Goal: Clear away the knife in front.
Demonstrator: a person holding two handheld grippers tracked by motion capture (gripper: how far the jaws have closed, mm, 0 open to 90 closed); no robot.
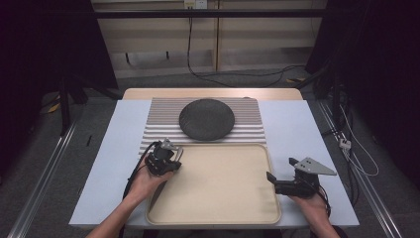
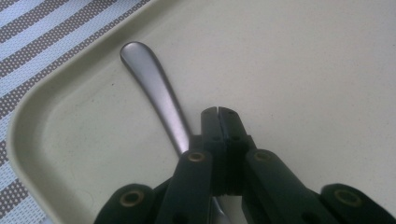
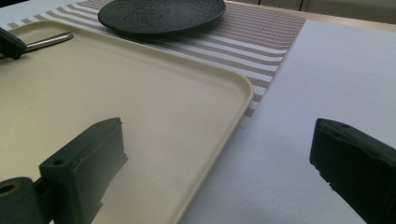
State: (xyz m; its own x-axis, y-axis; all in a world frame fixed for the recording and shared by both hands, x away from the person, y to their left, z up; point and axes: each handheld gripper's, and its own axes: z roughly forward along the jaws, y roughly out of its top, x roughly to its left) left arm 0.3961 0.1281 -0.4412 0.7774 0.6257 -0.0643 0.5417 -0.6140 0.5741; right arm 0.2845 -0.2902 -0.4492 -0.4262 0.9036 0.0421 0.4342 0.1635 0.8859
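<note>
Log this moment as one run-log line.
left gripper: shut beside metal handle | right gripper: open, straddling tray edge | plate: on mat

Satin metal handle (image 2: 154,88), matt plastic tray (image 2: 303,70)

We see a worktop (image 1: 106,163) with a pale bluish-white surface, and a strip of bare wood (image 1: 213,93) along its far edge. Directly on it lie two things. A striped placemat (image 1: 163,116) of brown and white bands sits at the far middle, reaching to the wooden strip. A large cream tray (image 1: 218,186) with rounded corners lies on the near middle, its far edge overlapping the placemat's near edge. In the right gripper view we find the tray's rim (image 3: 219,140) beside bare worktop (image 3: 336,74), and the placemat (image 3: 266,42) beyond it.
</note>
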